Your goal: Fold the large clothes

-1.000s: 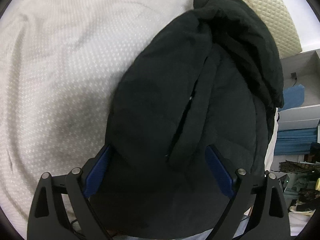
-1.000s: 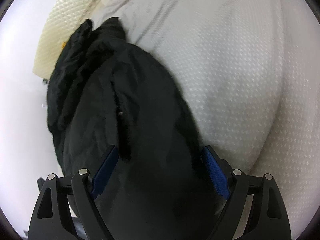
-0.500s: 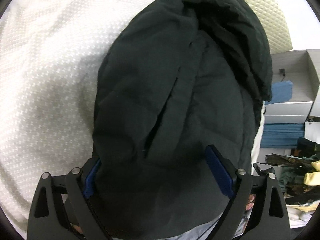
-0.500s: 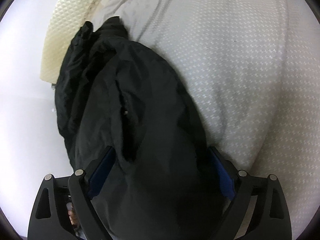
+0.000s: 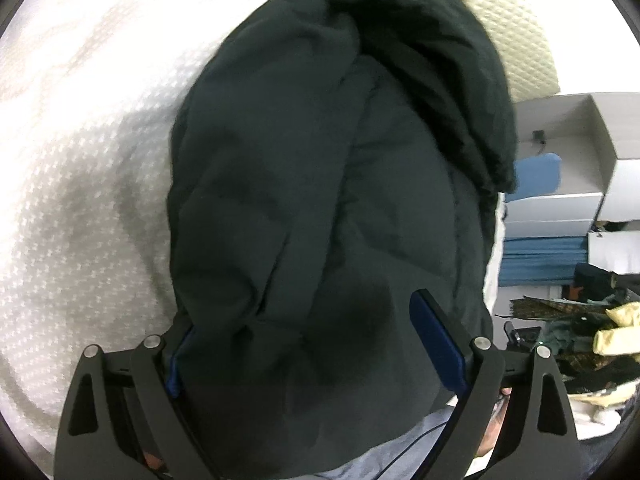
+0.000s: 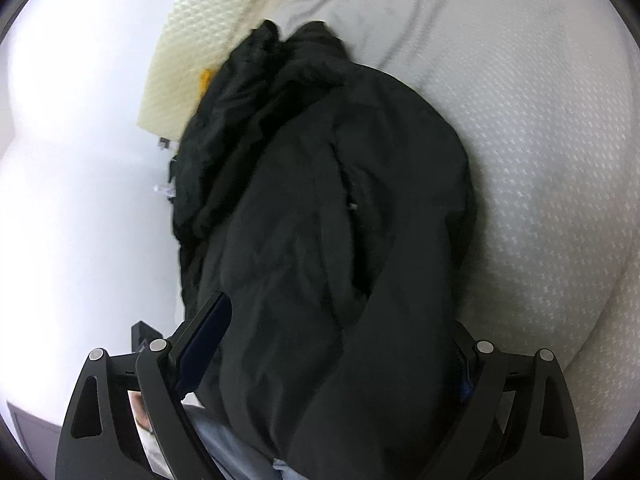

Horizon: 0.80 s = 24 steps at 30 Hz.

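Observation:
A large black jacket (image 5: 320, 184) lies bunched lengthwise on a white textured bed (image 5: 88, 168), its crumpled hood end at the far side. My left gripper (image 5: 304, 340) is open, and the jacket's near end fills the space between its blue-padded fingers (image 5: 436, 344). In the right wrist view the same jacket (image 6: 320, 208) runs away from me on the bed (image 6: 540, 140). My right gripper (image 6: 336, 340) is open too, with the jacket's near end draped between and over its fingers (image 6: 208, 332). The fabric hides most of the left gripper's left pad and the right gripper's right pad.
A cream quilted pillow (image 5: 516, 28) lies beyond the jacket; it also shows in the right wrist view (image 6: 188, 68). White shelves with blue fabric (image 5: 560, 200) and a pile of clutter (image 5: 580, 340) stand off the bed's right side. A pale wall (image 6: 72, 200) is on the left.
Both grippers have moved farther in over the jacket's near end, and the fabric has risen and covers more of the finger pads. The views have shifted and tilted slightly.

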Available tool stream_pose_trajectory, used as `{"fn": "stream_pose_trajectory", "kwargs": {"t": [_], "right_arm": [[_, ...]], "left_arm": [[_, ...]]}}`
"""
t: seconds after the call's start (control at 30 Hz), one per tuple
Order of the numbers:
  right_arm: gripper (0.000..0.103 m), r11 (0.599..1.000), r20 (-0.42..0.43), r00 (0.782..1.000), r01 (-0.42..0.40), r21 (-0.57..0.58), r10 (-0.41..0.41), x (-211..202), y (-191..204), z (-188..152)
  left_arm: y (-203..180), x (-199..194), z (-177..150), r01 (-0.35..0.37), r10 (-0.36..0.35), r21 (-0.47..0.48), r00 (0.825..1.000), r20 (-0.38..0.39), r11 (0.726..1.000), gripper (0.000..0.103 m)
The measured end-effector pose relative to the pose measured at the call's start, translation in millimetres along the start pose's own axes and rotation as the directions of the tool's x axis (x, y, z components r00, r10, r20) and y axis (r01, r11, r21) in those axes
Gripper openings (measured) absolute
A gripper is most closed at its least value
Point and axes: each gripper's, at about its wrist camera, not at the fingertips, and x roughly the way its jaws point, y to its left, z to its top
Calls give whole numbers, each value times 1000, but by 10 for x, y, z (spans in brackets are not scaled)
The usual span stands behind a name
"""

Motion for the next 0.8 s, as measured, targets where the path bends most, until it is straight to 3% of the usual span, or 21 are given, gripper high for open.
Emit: {"fn": "stream_pose_trajectory", "kwargs": {"t": [0.1, 0.23, 0.37, 0.57, 0.73, 0.8], "right_arm": [[92, 997, -41, 998, 53, 64, -51, 93, -166, -1], [93, 994, -79, 995, 73, 81, -67, 179, -221, 20], [93, 993, -105, 992, -56, 103, 67, 241, -184, 9], [92, 980, -114, 974, -200, -21, 196, 201, 159, -6], [86, 970, -93, 970, -233, -76, 226, 189, 334, 8], [73, 975, -94, 975, -209, -72, 202, 196, 295, -8]], "left_arm": [[97, 93, 16, -50, 49, -52, 999, -23, 997, 92], [140, 115, 15, -38, 36, -64, 999, -34, 997, 92], [25, 132, -7, 25, -26, -16, 999, -38, 1000, 91], [-92, 169, -3, 90, -90, 14, 995, -40, 996, 75], [-58, 169, 20, 87, -85, 24, 995, -45, 996, 62], [-83, 179, 26, 86, -84, 31, 995, -47, 996, 56]]}}
